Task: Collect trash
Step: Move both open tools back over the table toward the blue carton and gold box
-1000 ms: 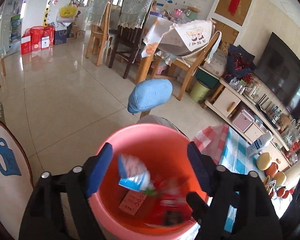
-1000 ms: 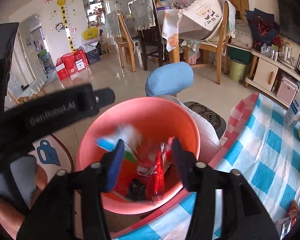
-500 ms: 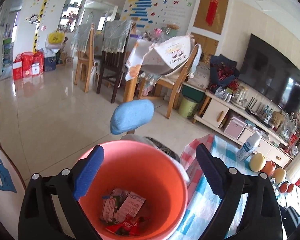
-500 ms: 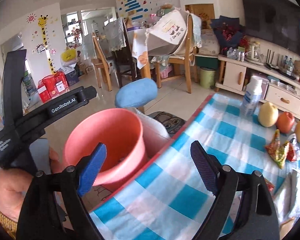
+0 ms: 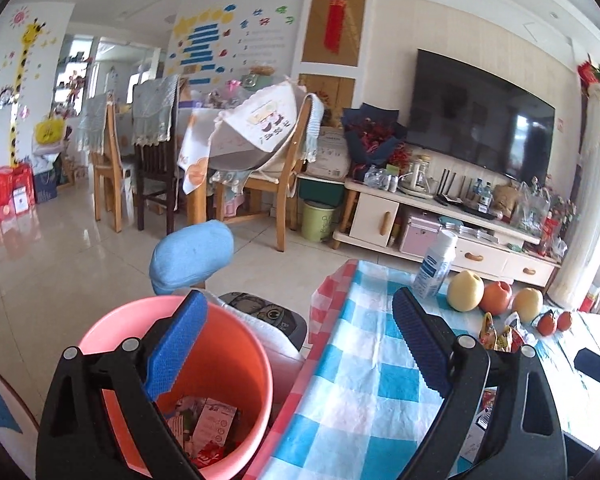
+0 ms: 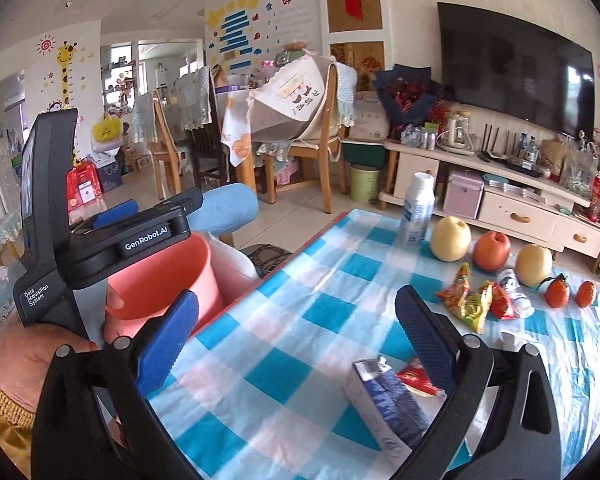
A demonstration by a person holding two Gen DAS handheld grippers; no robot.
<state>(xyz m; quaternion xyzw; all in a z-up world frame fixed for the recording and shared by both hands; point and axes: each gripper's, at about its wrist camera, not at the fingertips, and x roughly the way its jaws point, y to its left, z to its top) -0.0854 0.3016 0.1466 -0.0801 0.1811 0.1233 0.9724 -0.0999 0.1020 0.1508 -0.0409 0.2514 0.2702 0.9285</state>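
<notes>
The left tongs (image 5: 300, 344) stand wide apart with nothing between the pads, hanging over the near edge of the counter (image 5: 364, 392) and the rim of the pink bucket (image 5: 236, 344). Their left finger (image 5: 176, 348) covers part of the bucket's mouth, so only a few wrappers (image 5: 208, 428) at the bottom show, and their print is too small to read. The right tongs (image 6: 296, 340) are opening, with nothing gripped, over the checked cloth. Under their right finger (image 6: 424, 340) lie a blue and white carton (image 6: 392, 404) and a red wrapper (image 6: 418, 380), both partly hidden. More snack packets (image 6: 472, 300) lie farther off beside the fruit (image 6: 492, 250). In the right wrist view the left tongs' black body blocks most of the bucket.
</notes>
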